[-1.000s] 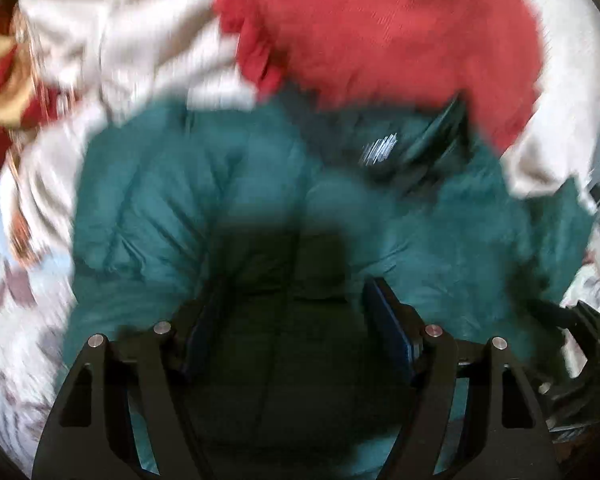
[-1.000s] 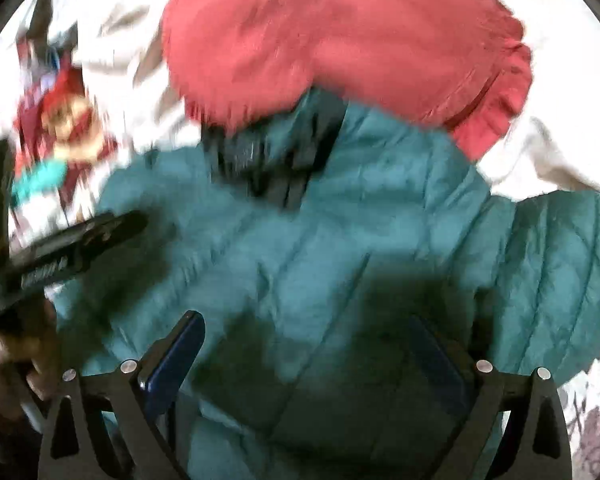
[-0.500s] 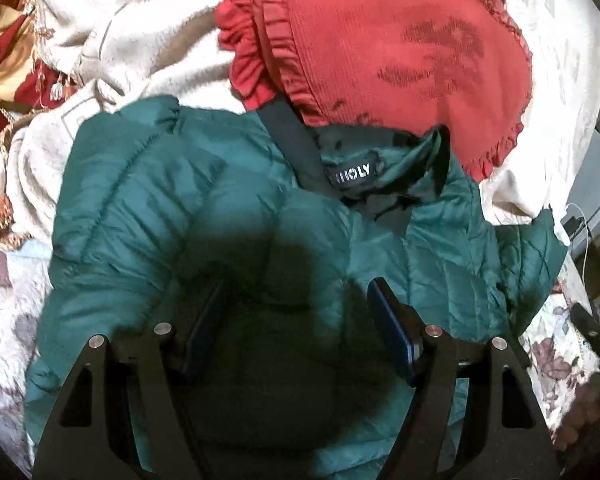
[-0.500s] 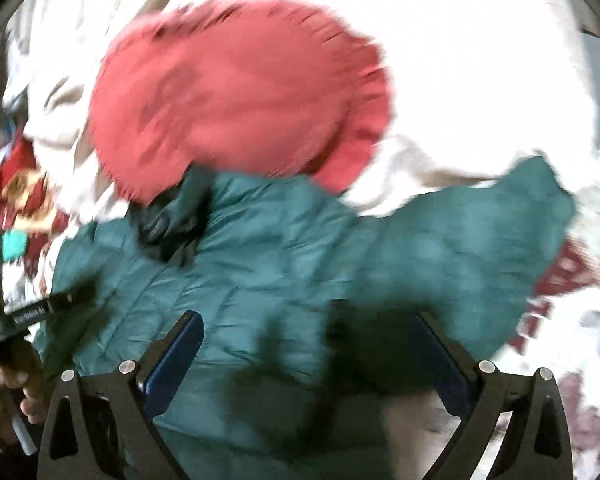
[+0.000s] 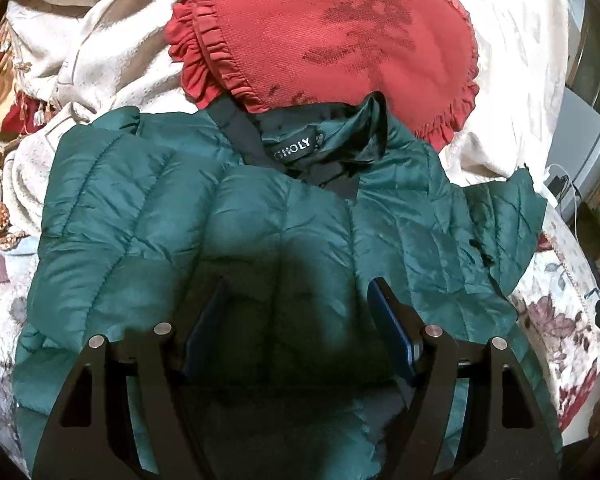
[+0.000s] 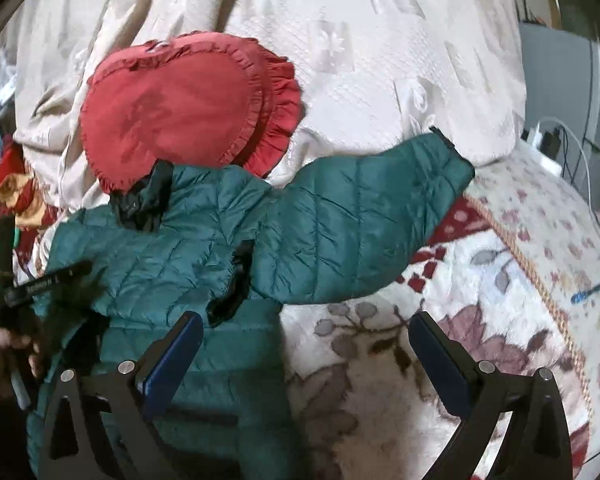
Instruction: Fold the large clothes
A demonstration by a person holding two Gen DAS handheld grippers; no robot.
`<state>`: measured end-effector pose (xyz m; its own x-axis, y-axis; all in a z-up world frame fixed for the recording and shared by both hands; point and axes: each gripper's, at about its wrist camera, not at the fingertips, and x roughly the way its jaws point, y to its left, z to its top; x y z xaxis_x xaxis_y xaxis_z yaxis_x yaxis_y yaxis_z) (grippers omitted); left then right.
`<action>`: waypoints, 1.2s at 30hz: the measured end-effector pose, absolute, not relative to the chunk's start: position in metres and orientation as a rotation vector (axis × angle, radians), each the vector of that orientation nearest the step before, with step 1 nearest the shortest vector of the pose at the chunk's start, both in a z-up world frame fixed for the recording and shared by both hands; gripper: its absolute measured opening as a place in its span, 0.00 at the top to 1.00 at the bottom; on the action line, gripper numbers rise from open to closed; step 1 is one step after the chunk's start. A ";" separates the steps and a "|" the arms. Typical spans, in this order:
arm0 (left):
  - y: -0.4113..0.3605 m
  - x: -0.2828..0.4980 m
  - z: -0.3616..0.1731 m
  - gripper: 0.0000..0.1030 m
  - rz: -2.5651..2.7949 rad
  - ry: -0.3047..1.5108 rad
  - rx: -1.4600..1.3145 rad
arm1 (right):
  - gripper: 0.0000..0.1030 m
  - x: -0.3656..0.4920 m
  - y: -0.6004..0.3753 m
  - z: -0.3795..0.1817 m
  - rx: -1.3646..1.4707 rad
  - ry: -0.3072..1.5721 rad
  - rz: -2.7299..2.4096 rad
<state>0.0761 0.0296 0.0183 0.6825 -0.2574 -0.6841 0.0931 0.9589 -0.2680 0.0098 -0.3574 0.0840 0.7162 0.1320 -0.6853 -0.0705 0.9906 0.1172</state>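
Observation:
A dark green quilted puffer jacket (image 5: 260, 232) lies front up on the bed, collar and label toward the red cushion. My left gripper (image 5: 298, 296) is open and empty, hovering over the jacket's chest. In the right wrist view the jacket (image 6: 172, 256) lies at the left with its sleeve (image 6: 360, 220) stretched out to the right. My right gripper (image 6: 304, 340) is open and empty, above the bedspread just right of the jacket's side and below the sleeve. The left gripper (image 6: 32, 284) shows at the left edge there.
A red frilled cushion (image 5: 332, 36) (image 6: 180, 116) rests against the jacket's collar. Cream blankets (image 5: 100, 52) (image 6: 380, 40) are piled behind it. A floral bedspread (image 6: 500, 292) covers the bed. A white charger with cables (image 6: 540, 140) lies beyond the bed's right edge.
Both grippers drew back from the jacket. The right view swung right, so the outstretched sleeve and the bedspread came into view. The jacket has not been gripped.

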 end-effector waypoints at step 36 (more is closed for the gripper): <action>-0.003 0.061 0.032 0.23 -0.097 0.685 0.068 | 0.01 0.021 -0.355 0.068 0.106 0.817 0.119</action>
